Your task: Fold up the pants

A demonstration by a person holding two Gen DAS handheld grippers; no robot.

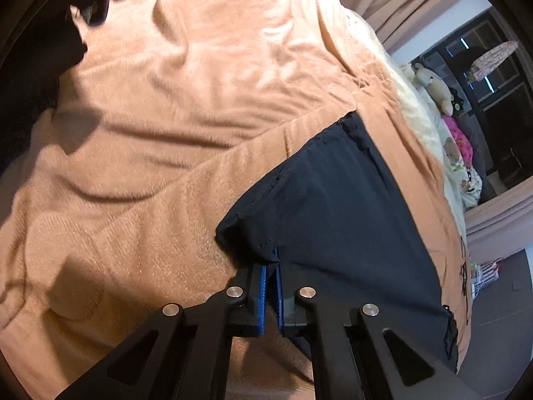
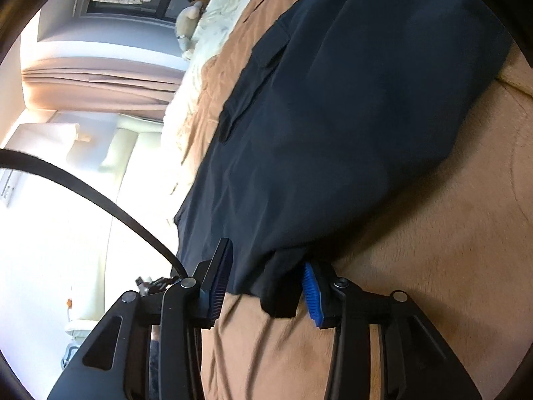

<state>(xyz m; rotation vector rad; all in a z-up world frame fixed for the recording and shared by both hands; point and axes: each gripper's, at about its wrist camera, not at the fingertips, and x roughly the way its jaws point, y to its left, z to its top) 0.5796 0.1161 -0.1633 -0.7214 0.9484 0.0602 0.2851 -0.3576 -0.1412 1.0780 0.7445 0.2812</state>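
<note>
- Left wrist view: the left gripper [image 1: 271, 276] has its blue-padded fingers [image 1: 262, 295] drawn together to a narrow slit, pinching a corner of the dark navy pants [image 1: 333, 206] at the hem edge nearest the camera.
- The pants lie flat on the peach blanket [image 1: 166, 126] that covers the bed, stretching away from the fingers toward the far right, where a pocket or waistband seam shows.
- Along the bed's far edge sit stuffed toys [image 1: 439, 96] and a pale pillow, well apart from the pants.
- To do this step well, I judge the pinch should hold every layer of the corner; only a little cloth shows between the pads, so a slow lift is safer than a quick pull.
- Right wrist view: the right gripper [image 2: 263, 283] has its fingers [image 2: 311, 288] standing apart at a middling width, with a fold of the pants [image 2: 333, 116] lying between them. The pads do not appear to press on it, so I judge the cloth is loose there.
- The pants run up and away from this gripper across the blanket [image 2: 433, 266], with the bed's edge and a bright room beyond on the left.
- Both corners ought to be carried evenly so the fold lands square; this side would need a firm grip first.
- No containers show in either view.
</note>
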